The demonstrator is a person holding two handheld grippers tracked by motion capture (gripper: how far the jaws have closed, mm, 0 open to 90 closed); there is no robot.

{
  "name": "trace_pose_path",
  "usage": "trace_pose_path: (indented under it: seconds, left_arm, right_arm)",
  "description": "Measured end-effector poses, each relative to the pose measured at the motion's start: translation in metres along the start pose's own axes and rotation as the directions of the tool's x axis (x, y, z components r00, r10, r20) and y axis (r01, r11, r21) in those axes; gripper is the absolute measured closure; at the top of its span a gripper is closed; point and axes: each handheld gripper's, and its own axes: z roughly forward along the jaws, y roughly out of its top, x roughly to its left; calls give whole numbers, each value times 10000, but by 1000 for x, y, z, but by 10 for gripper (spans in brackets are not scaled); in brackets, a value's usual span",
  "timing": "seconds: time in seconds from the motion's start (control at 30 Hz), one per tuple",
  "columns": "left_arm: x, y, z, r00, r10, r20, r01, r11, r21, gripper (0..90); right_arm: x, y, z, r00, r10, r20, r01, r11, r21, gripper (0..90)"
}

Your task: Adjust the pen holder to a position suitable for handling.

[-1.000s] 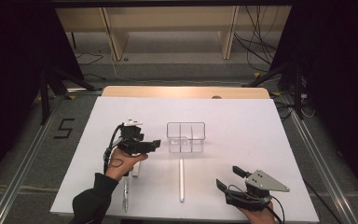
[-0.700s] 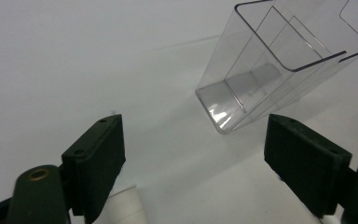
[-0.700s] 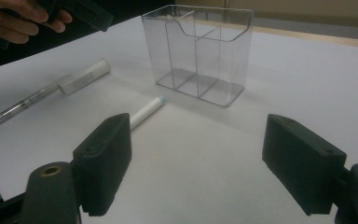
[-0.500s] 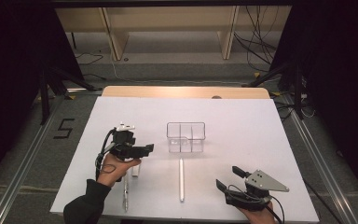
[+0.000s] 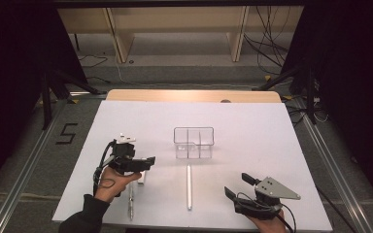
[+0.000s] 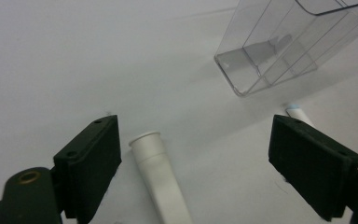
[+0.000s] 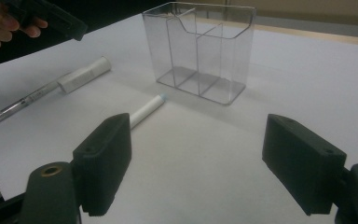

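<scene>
White tube [image 6: 161, 179] between open left claw [image 6: 196, 163]

A white-capped pen [image 6: 161, 182] lies flat on the table, left of the clear organizer.

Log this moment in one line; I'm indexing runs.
left gripper: open, opening, over pen | right gripper: open, idle | organizer: empty

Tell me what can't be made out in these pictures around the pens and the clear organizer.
- White-capped pen: lower part cut off by the left gripper view's bottom edge.
- Second white pen: mostly hidden behind the left tongs' jaw there.
- Clear organizer: top cut off by that view's edge.
- Pen barrel markings: too small in the high view.
</scene>
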Motion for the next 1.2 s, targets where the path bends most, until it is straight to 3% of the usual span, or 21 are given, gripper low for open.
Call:
trace_pose_path:
  seconds: [0.43,0.77,1.2]
  left_arm:
    - [3,-17,-8,9993,-245,-273,248,9996,98,158]
    - [3,-43,-9,9971,-548,-530,564,9979,302,157]
    - [3,-57,-18,9945,-617,-850,646,9974,323,157]
  right_arm:
    - [-1,-1,0,10000,21,16,-21,10000,29,246]
    - [-2,-2,1,10000,-25,10,25,10000,41,246]
    - [-2,-2,1,10000,-17,14,17,10000,38,246]
